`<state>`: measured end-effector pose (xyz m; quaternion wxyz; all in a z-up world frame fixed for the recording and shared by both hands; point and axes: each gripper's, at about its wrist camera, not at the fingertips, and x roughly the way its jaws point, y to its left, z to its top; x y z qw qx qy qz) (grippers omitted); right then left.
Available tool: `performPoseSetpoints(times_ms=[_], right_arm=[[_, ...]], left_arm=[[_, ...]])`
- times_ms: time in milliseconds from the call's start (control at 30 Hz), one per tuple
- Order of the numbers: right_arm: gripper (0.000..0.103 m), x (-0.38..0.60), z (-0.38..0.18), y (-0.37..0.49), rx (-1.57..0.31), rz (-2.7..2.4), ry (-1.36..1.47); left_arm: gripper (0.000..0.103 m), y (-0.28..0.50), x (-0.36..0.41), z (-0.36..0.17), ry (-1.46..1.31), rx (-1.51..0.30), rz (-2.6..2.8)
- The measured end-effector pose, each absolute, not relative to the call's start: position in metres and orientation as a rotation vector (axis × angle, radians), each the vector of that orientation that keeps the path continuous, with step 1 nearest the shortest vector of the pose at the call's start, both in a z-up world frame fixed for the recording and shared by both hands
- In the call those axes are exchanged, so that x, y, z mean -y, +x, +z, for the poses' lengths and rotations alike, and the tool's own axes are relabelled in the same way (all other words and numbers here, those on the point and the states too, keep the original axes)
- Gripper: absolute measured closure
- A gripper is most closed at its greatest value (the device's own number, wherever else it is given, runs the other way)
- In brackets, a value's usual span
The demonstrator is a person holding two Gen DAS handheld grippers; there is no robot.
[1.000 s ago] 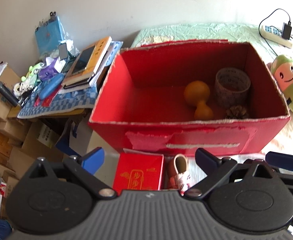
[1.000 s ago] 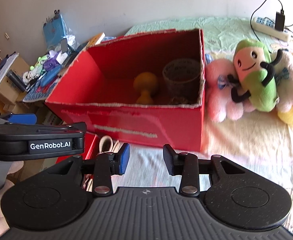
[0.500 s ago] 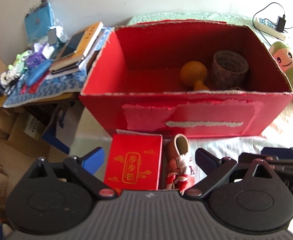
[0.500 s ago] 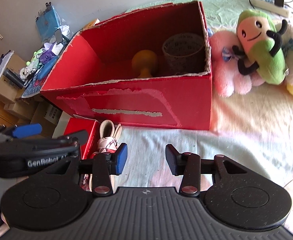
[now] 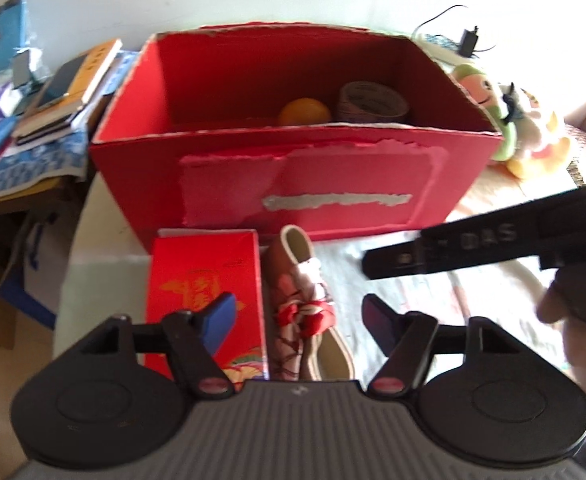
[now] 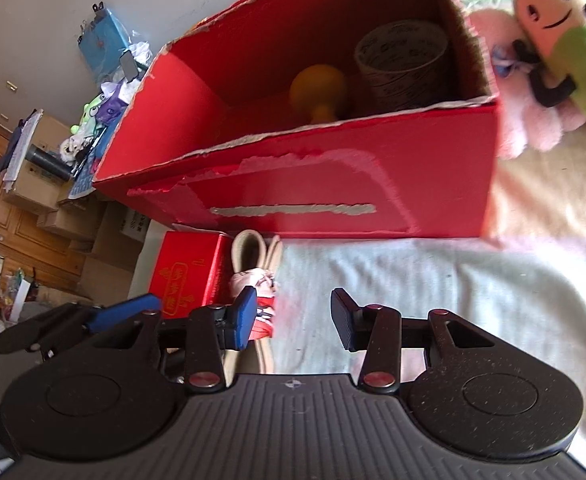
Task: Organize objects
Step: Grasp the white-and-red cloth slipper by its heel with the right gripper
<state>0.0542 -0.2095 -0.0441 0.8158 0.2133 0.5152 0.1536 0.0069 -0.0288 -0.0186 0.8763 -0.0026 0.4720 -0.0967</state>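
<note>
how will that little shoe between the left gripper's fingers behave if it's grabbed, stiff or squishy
The shoe looks like soft fabric with an open, thin-walled collar, so it will probably squash between the fingers rather than resist. It looks small and hollow, so likely light. The knotted red ribbon on its front may snag or shift. The left gripper stands open around it.

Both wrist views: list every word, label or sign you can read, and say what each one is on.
"DAS": partial white letters on the right gripper body, left wrist view; the rest is blurred.
Gold characters on the small red box: too blurred to read.
Print around the patterned cup in the big red box: too small to read.
Book spine lettering: unreadable.
</note>
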Motion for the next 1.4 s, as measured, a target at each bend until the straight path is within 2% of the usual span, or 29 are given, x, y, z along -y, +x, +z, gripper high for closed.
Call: performPoseSetpoints(times_ms=[233, 533, 1067, 1233, 1333, 1400], right_arm=[[0.058, 0.200, -0.049, 0.059, -1.106, 0.385, 0.470], [0.059, 0.188, -0.056, 0.060, -1.100, 0.449, 0.476], [0.063, 0.176, -0.075, 0.074, -1.152, 0.413, 0.501], [0.073, 0.187, -0.080, 0.074, -1.170, 0.413, 0.550], [0.076, 0.197, -0.080, 0.072, -1.176, 0.406, 0.586], [0.076, 0.206, -0.079, 0.069, -1.175, 0.395, 0.603]], left_arm=[[0.034, 0.007, 0.030, -0.026, -0.026, -0.985, -0.298], [0.044, 0.009, 0.036, -0.041, -0.004, -1.014, -0.383], [0.042, 0.016, 0.041, -0.054, 0.076, -1.049, -0.404], [0.044, 0.020, 0.051, -0.062, 0.116, -1.078, -0.418], [0.045, 0.021, 0.060, -0.064, 0.153, -1.083, -0.422], [0.052, 0.022, 0.067, -0.067, 0.181, -1.095, -0.421]])
